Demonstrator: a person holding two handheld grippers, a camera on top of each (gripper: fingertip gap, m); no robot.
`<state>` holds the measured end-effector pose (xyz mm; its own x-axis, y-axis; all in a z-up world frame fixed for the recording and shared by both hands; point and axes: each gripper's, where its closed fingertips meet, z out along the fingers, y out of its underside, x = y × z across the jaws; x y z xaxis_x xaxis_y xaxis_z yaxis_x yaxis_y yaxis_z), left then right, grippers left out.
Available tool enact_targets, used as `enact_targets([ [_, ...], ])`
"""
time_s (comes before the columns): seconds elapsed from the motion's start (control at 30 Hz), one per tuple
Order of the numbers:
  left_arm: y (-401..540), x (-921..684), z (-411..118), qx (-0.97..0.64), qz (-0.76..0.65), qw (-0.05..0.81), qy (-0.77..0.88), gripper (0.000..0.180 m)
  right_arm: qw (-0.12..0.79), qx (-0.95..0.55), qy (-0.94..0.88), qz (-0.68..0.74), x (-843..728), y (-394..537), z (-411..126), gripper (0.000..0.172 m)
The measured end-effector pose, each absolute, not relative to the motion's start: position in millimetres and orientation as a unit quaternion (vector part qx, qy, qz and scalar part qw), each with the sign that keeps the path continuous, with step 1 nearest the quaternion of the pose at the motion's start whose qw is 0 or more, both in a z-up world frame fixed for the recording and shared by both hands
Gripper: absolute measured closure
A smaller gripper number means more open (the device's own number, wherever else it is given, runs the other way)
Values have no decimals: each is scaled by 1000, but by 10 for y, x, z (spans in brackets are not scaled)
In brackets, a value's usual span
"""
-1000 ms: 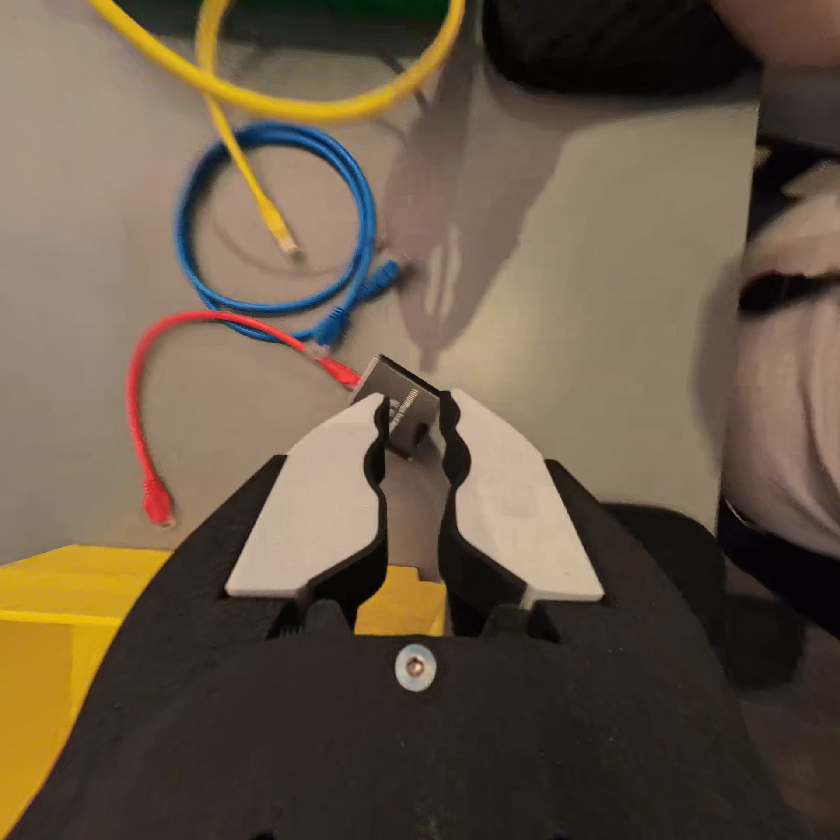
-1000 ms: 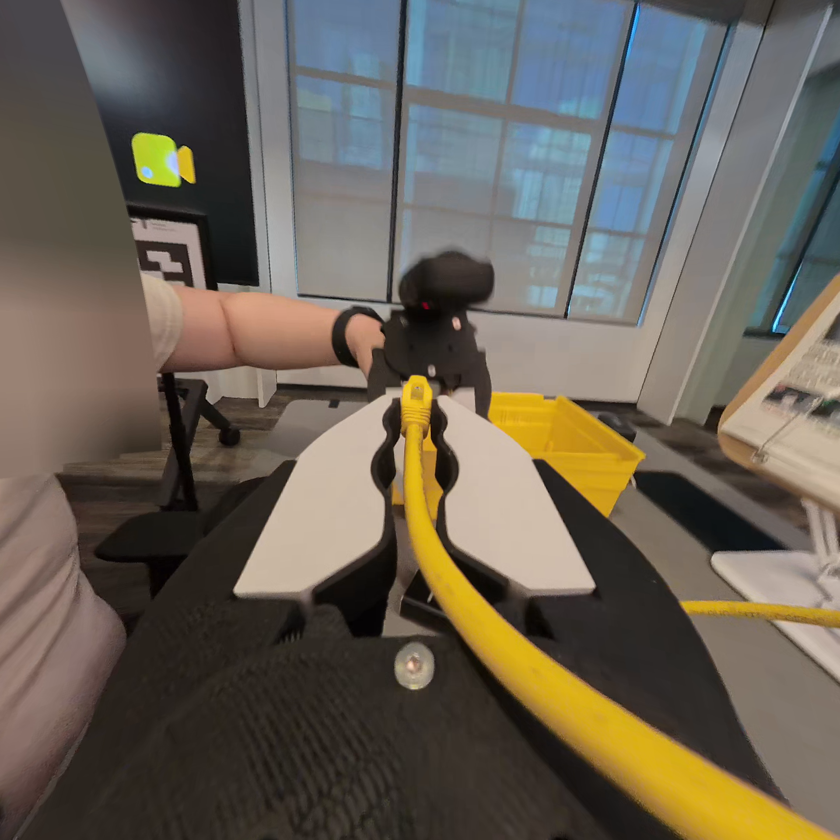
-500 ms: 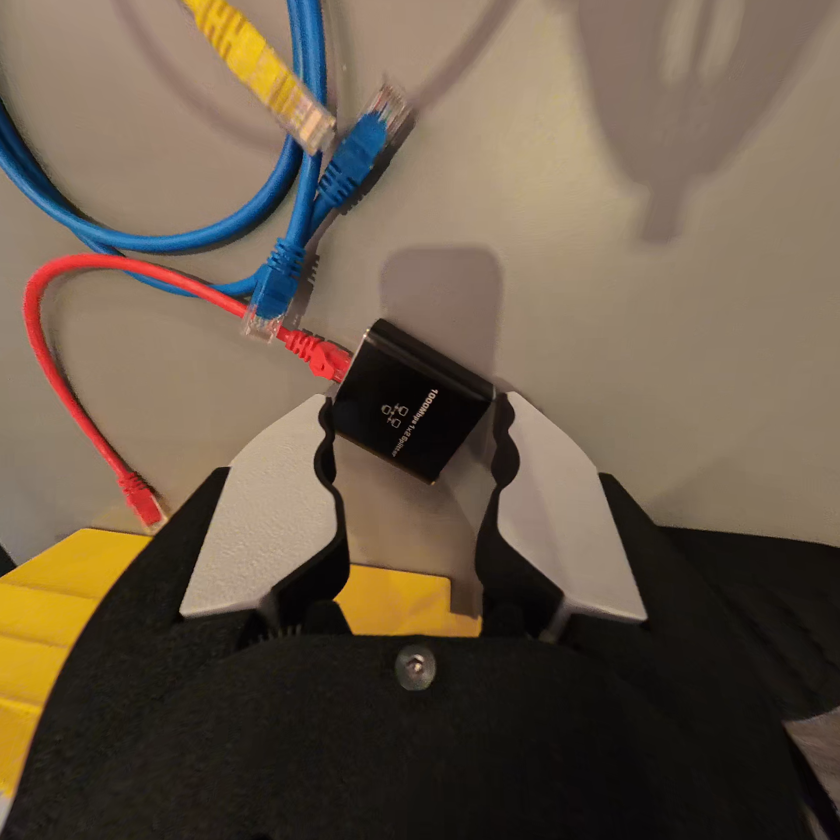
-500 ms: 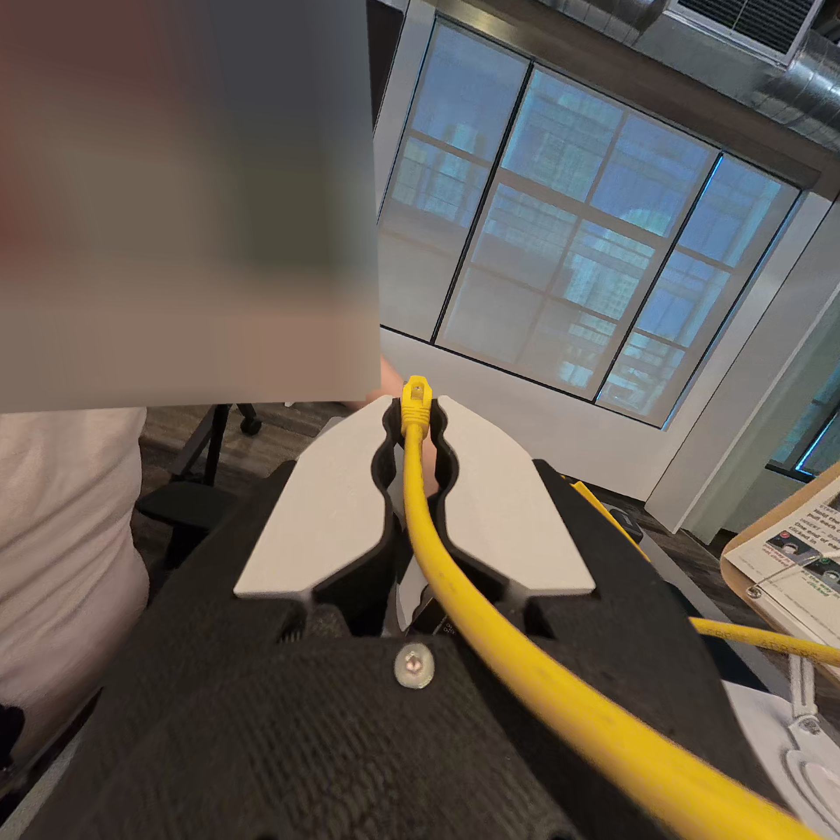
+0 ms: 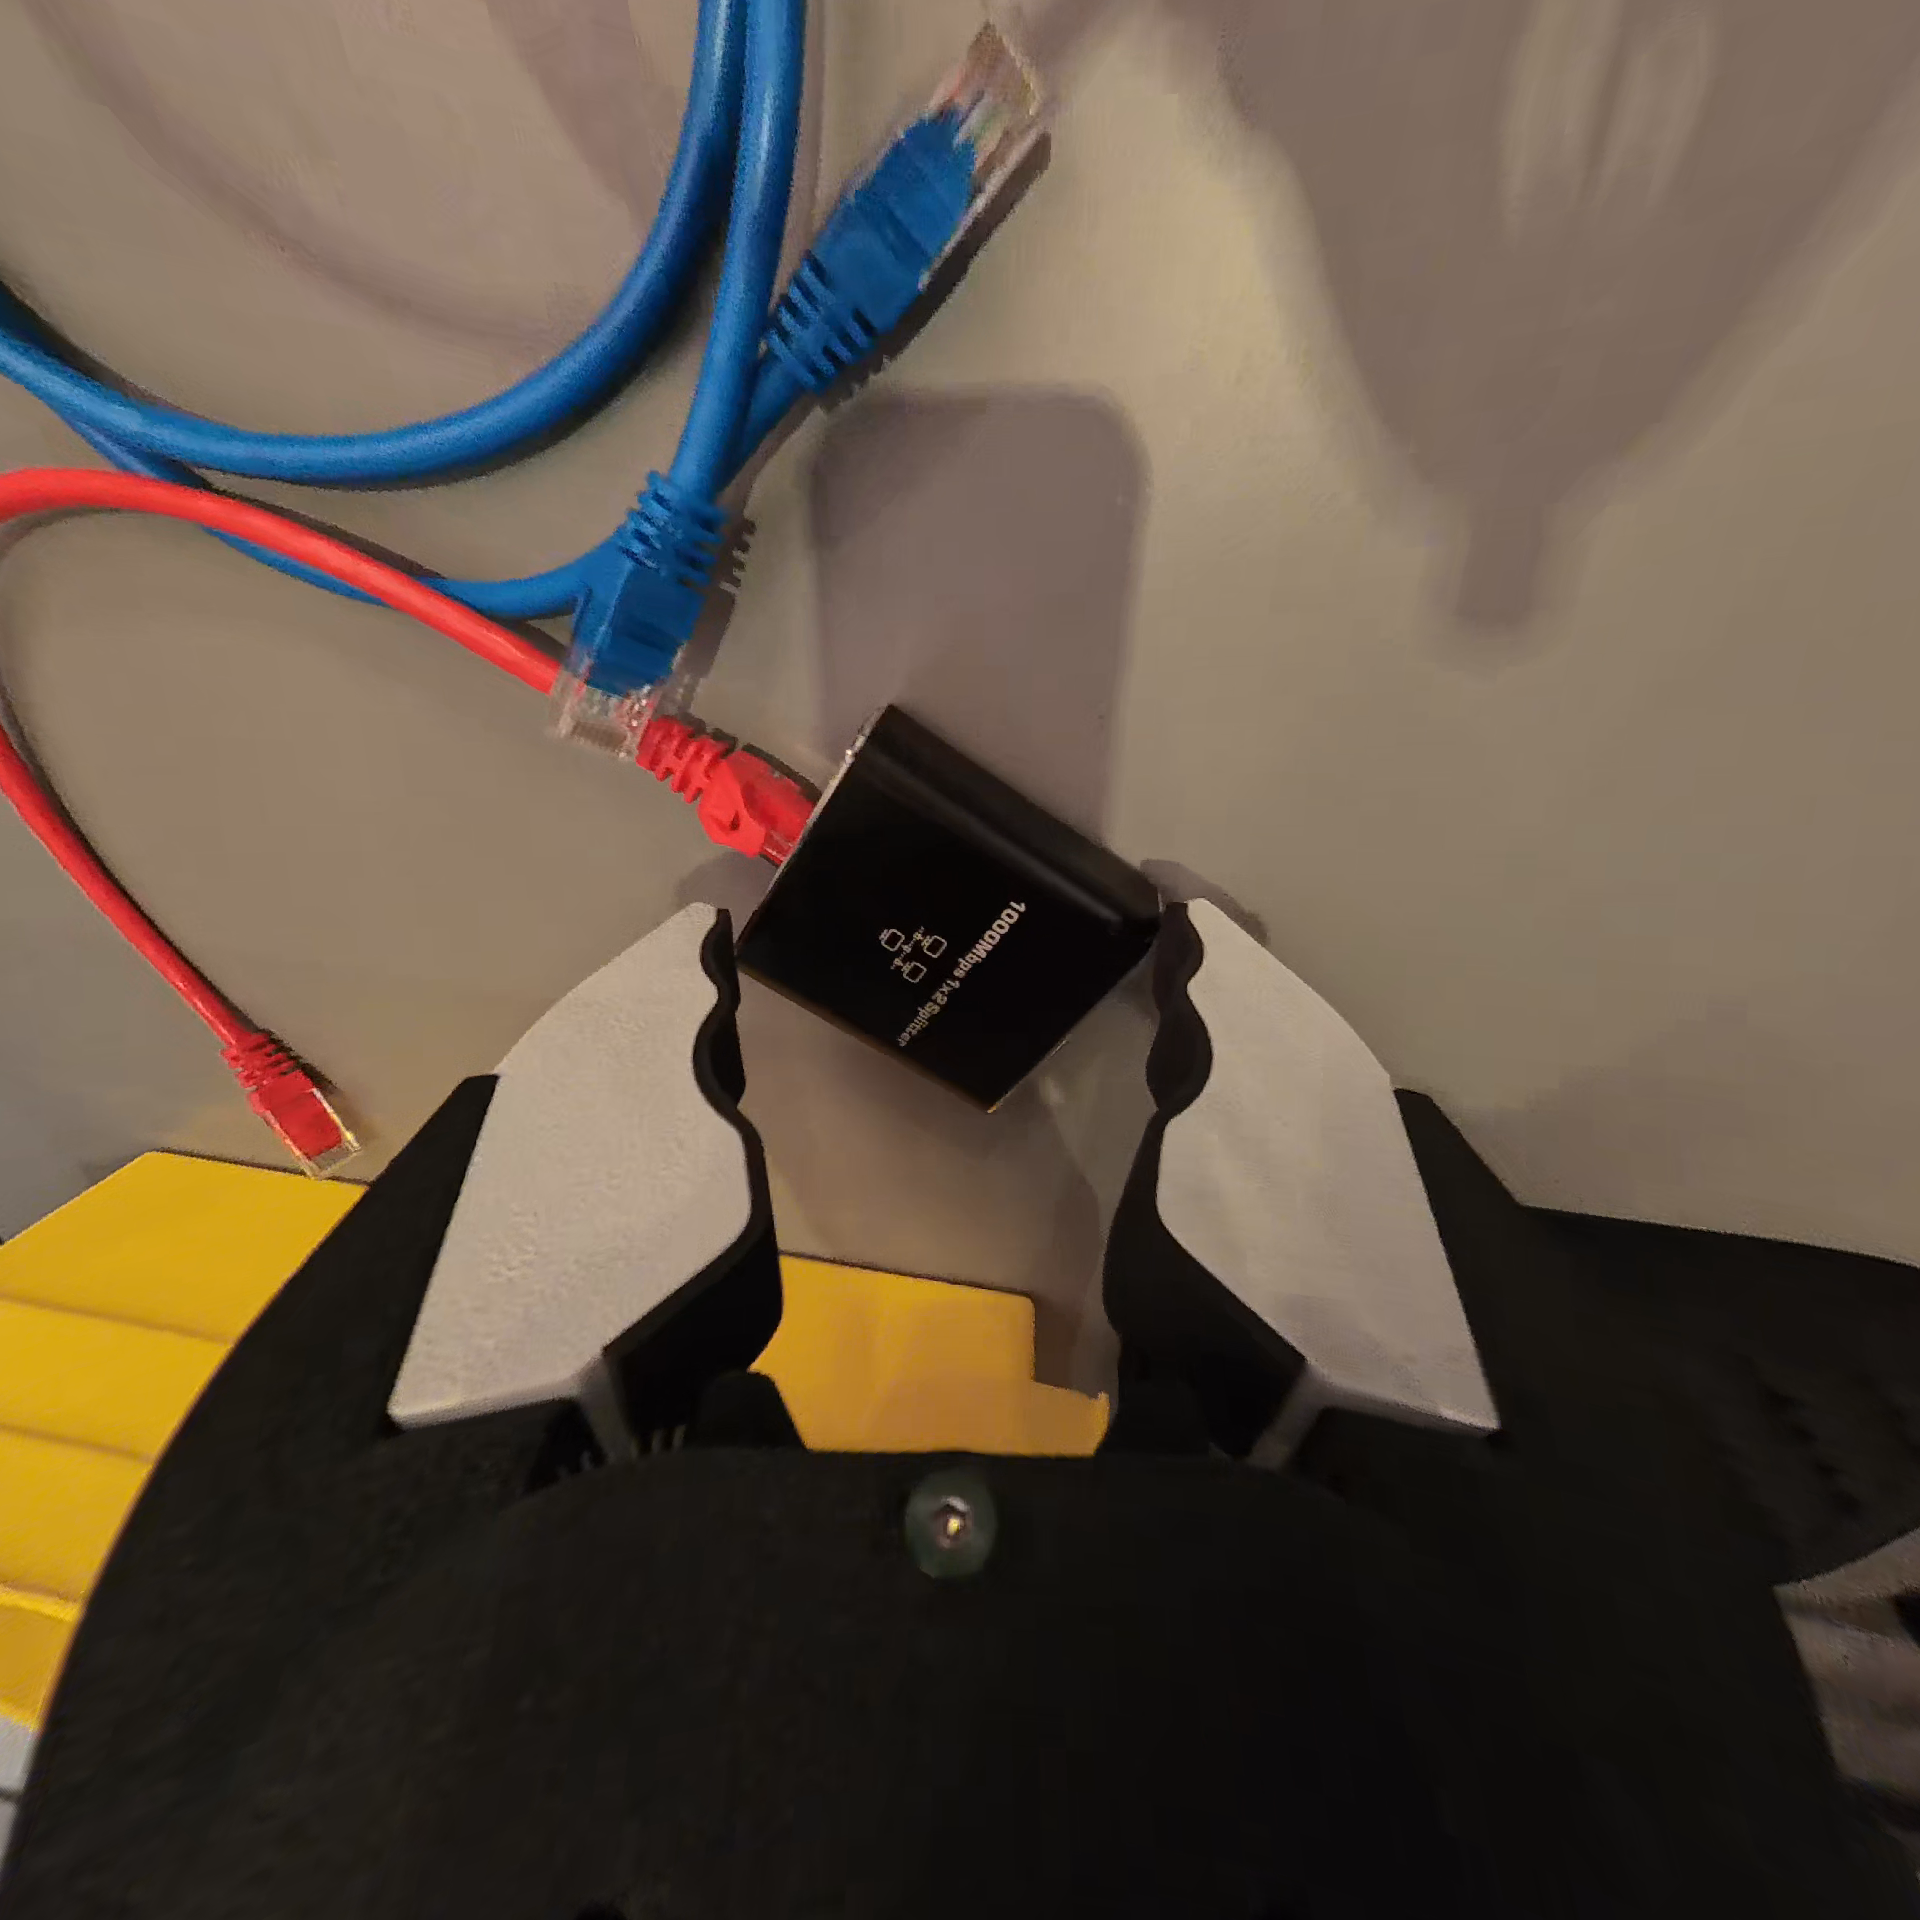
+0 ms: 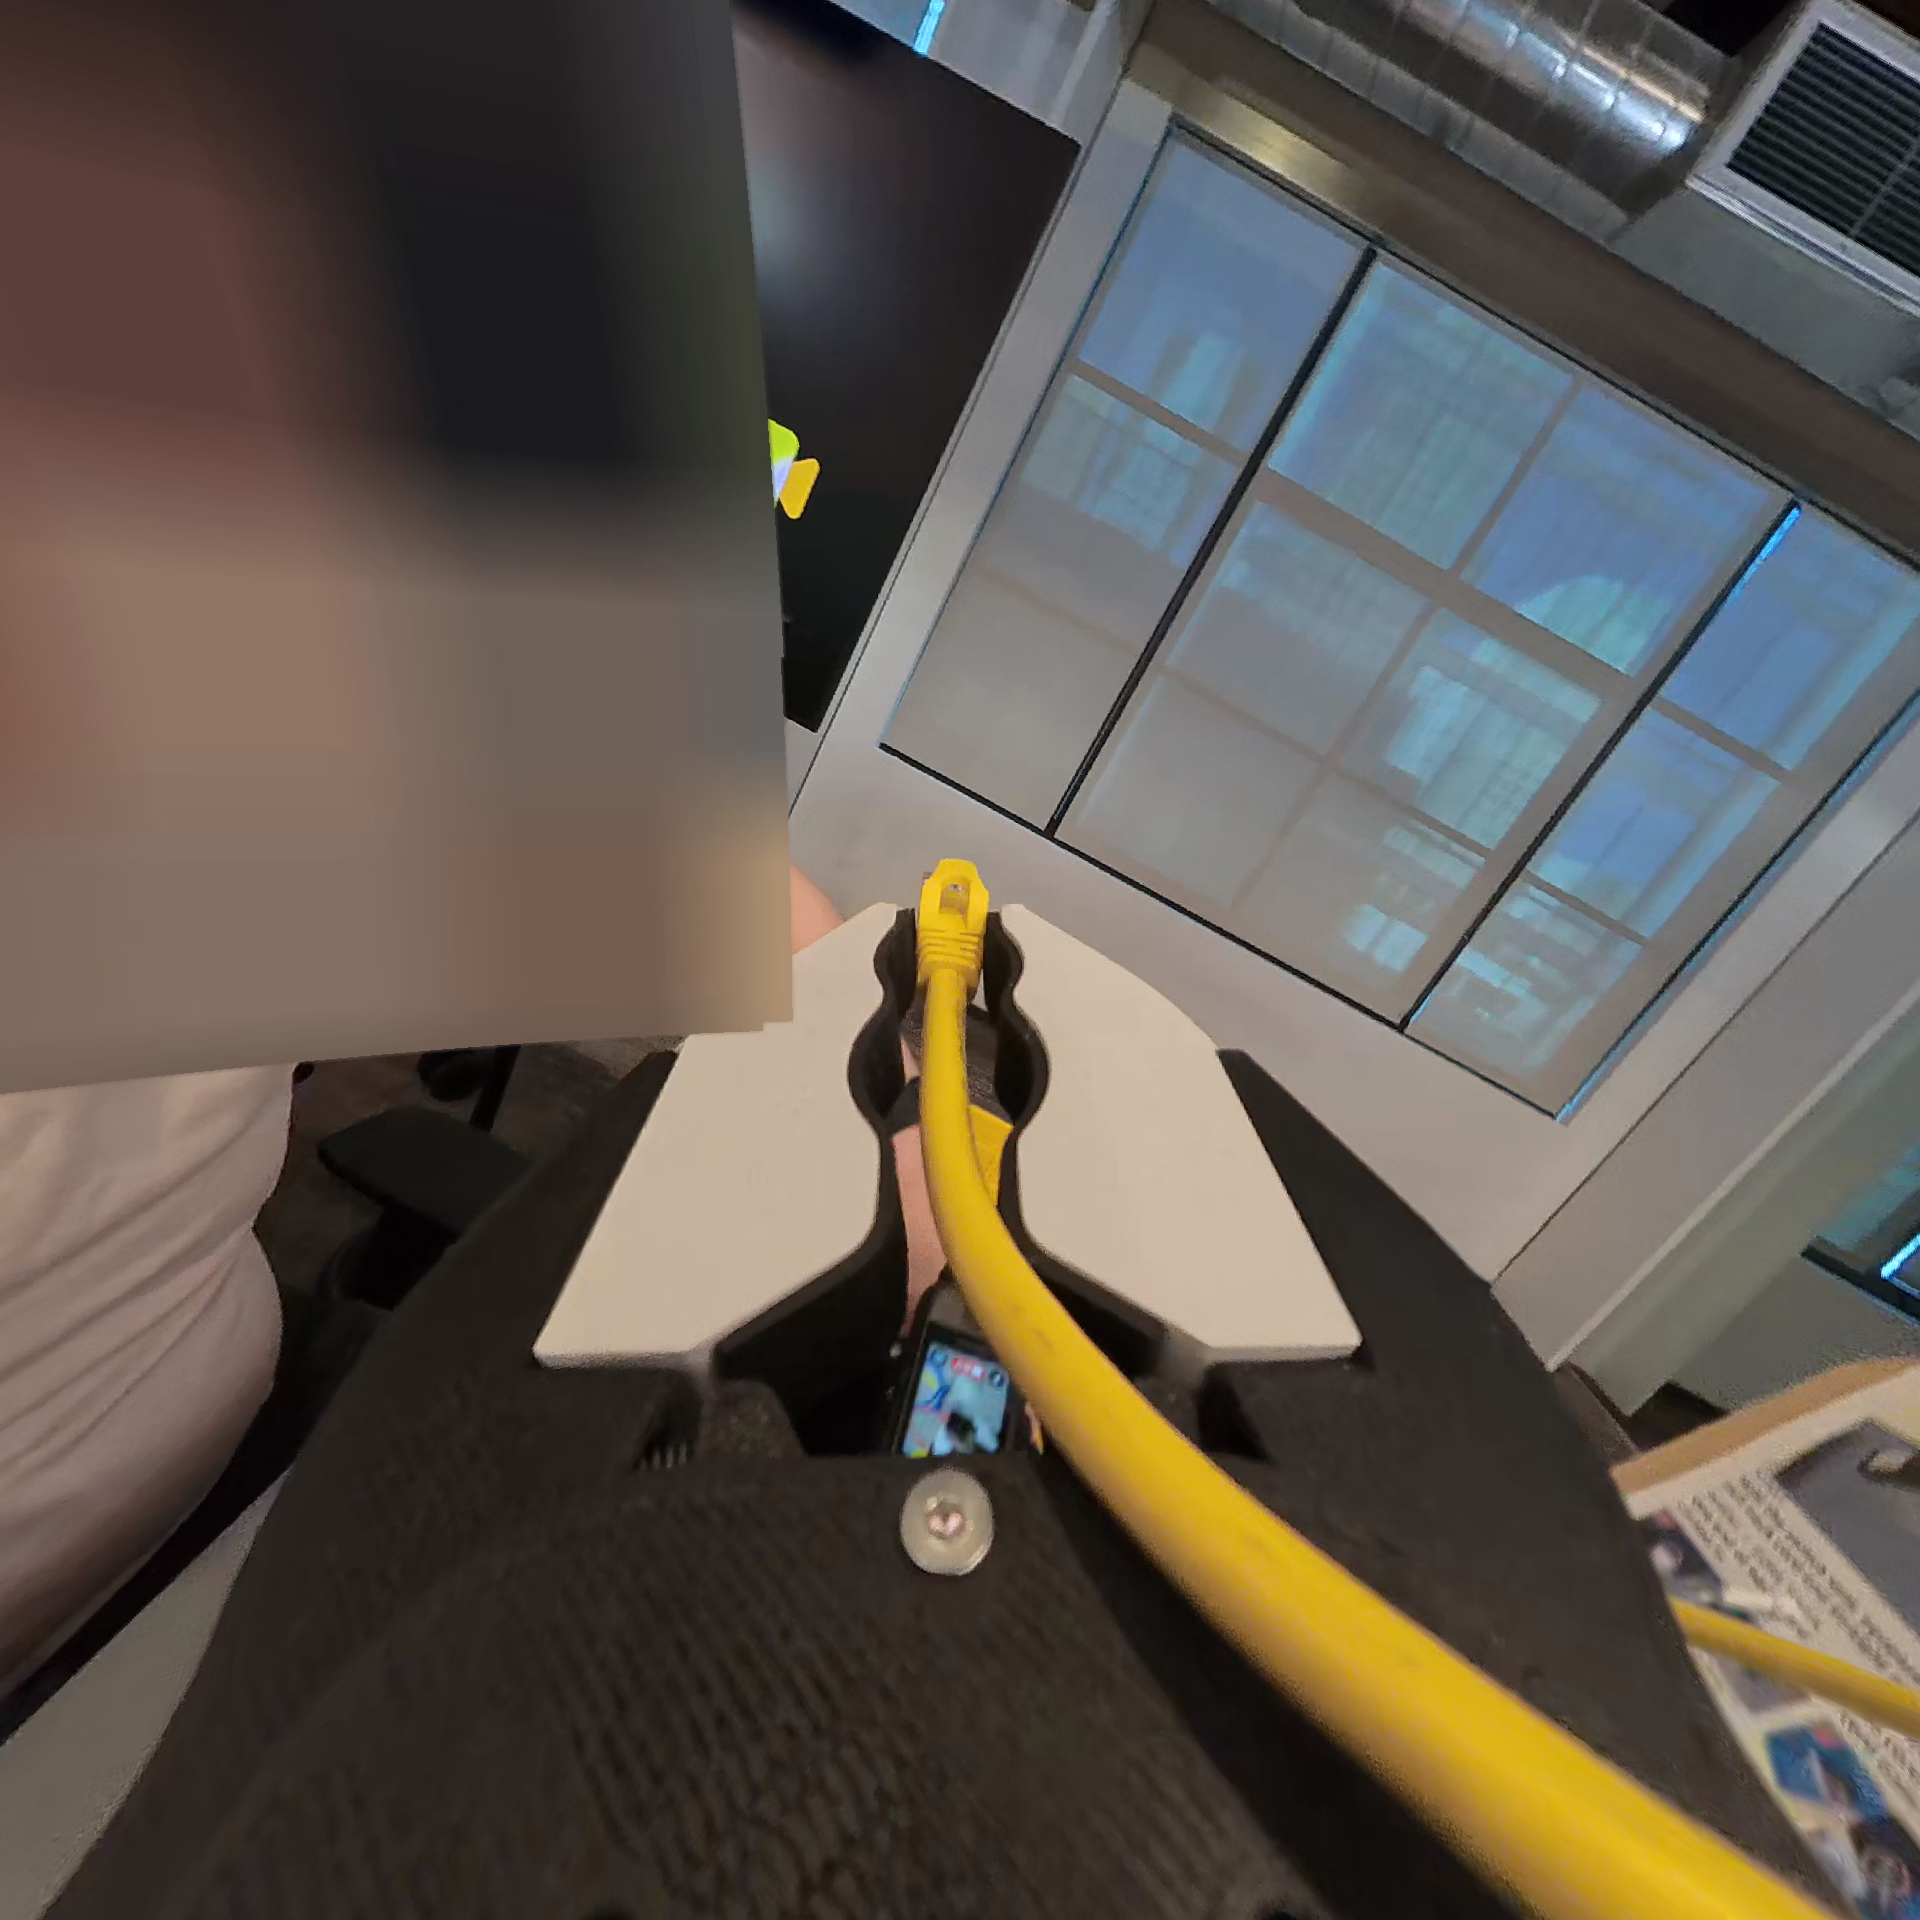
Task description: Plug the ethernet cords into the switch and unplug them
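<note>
A: Where is the switch (image 5: 940, 925)?

B: On the grey table (image 5: 1455, 831), a small black box lying at a slant between the fingers of the left gripper (image 5: 948, 940).

A: Is that gripper gripping it?

B: No. Its jaws are spread wide. The box's corners come right up to both fingertips, but I cannot tell whether they touch; nothing shows the pads pressing on it.

A: Anything plugged in?

B: The red cord (image 5: 312, 551) has one plug in the switch's far-left face. Its other plug lies loose near the yellow bin (image 5: 156, 1299).

A: And the blue cord (image 5: 468, 426)?

B: Coiled on the table beyond the switch, both plugs free. One clear tip rests against the red cord just beside the switch.

A: The right gripper (image 6: 951, 935)?

B: Raised and aimed toward a window (image 6: 1403, 644). Its jaws are pinching the yellow cord (image 6: 1195, 1455) at the plug boot, with the plug poking out past the tips. The cord trails back over the gripper body and off to the lower right.
</note>
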<state>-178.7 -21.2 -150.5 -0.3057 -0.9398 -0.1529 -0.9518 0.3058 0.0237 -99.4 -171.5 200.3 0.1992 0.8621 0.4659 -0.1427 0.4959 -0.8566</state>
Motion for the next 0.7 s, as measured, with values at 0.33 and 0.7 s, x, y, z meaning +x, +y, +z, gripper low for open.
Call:
enact_targets([
  [0.33,-165,-1841,-1545,-648,75,38,757,103,696,-319,-539,350,-1016,-1671,2035,159],
  [0.7,-577,-1293,-1446,-802,-53,-23,594,109,701,-323,-534,346,-991,-1694,2044,158],
])
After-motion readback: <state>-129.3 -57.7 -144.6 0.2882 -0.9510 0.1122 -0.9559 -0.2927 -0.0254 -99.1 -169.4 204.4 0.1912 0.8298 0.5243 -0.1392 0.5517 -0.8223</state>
